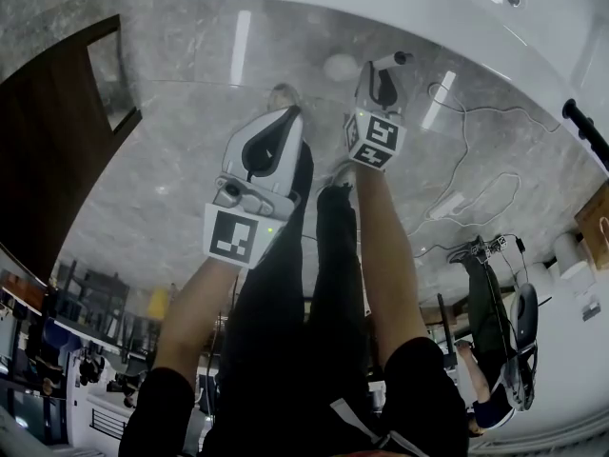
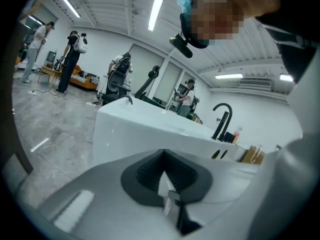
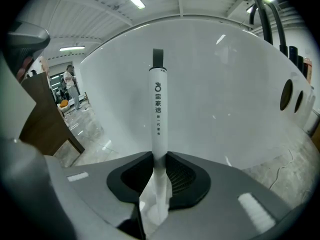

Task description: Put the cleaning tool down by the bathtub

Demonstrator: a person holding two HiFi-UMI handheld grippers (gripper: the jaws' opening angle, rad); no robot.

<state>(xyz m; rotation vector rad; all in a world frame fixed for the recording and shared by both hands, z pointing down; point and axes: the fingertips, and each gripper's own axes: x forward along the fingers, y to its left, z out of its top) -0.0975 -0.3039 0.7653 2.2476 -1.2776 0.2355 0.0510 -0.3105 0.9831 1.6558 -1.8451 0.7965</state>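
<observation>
1. My right gripper (image 3: 159, 156) has its jaws clamped on the cleaning tool (image 3: 158, 104). The white handle runs straight out from them, black tip toward the bathtub (image 3: 225, 94) wall close ahead.
2. My left gripper (image 2: 167, 186), jaws together on nothing, hangs beside it (farther from the tub, I judge), so the set-down falls to the right.
3. Below lies a glossy grey stone floor (image 1: 181, 112), with cables (image 1: 463, 150) trailing at right. People (image 2: 70, 59) stand far off.

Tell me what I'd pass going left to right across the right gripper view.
Brown wooden panel → cleaning tool handle → black faucet
</observation>
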